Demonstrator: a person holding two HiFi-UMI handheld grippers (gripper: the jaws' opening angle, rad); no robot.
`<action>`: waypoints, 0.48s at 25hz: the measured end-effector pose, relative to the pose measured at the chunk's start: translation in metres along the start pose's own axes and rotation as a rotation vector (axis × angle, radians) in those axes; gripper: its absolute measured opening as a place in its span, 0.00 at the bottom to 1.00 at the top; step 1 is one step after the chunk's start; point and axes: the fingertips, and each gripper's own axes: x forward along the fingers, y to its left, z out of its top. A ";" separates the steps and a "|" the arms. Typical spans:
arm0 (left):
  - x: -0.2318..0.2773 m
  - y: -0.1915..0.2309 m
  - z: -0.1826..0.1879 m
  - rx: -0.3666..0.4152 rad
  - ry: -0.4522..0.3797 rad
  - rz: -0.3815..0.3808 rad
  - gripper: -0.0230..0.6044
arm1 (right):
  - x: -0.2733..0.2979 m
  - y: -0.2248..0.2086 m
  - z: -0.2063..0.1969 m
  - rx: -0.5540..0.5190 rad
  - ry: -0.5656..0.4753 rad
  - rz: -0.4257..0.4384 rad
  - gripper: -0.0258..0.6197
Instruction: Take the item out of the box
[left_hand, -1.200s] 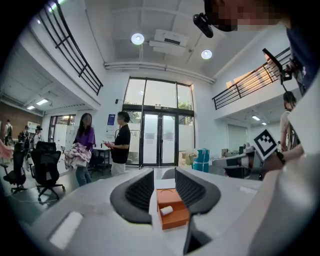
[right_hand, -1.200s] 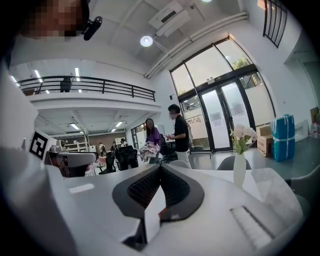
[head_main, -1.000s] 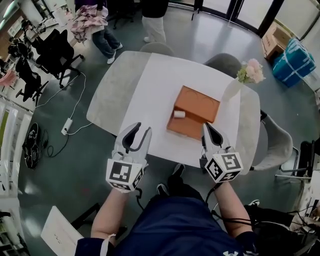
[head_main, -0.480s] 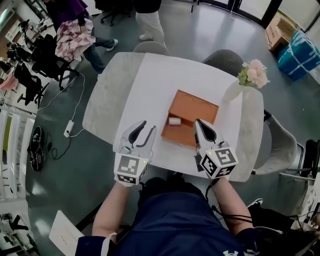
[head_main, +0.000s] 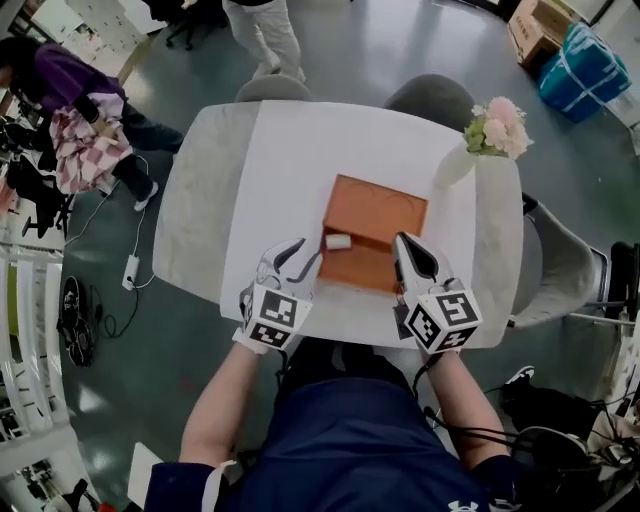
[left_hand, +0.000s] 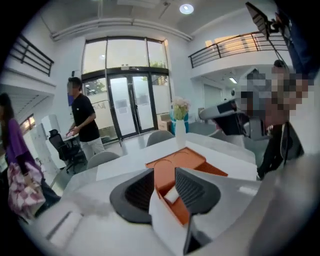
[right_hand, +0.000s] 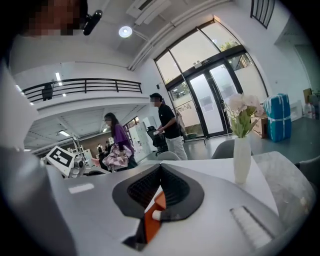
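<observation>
An open orange box (head_main: 366, 232) lies on the white table (head_main: 280, 160), and a small white item (head_main: 338, 241) rests at its left side. My left gripper (head_main: 291, 256) is open at the box's near left corner. In the left gripper view the white item (left_hand: 171, 195) and the box (left_hand: 186, 160) show between the spread jaws of the left gripper (left_hand: 164, 175). My right gripper (head_main: 406, 247) is shut and empty at the box's near right edge. In the right gripper view only a sliver of the box (right_hand: 150, 227) and the item (right_hand: 156, 215) shows below the right gripper (right_hand: 160, 172).
A white vase of pink flowers (head_main: 490, 130) stands at the table's far right corner. Two grey chairs (head_main: 275, 88) sit at the far side and another chair (head_main: 555, 270) at the right. People stand beyond the table (left_hand: 84, 122).
Both grippers have moved forward to the box. The left one has also moved right, up to the corner by the white item. The people behind have shifted.
</observation>
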 end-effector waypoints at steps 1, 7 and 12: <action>0.009 -0.004 -0.008 0.024 0.030 -0.026 0.26 | 0.000 -0.002 0.000 0.006 -0.003 -0.012 0.04; 0.062 -0.030 -0.045 0.202 0.191 -0.188 0.27 | -0.002 -0.014 0.001 0.037 -0.025 -0.087 0.04; 0.094 -0.046 -0.081 0.336 0.356 -0.292 0.33 | -0.015 -0.035 -0.002 0.072 -0.043 -0.172 0.04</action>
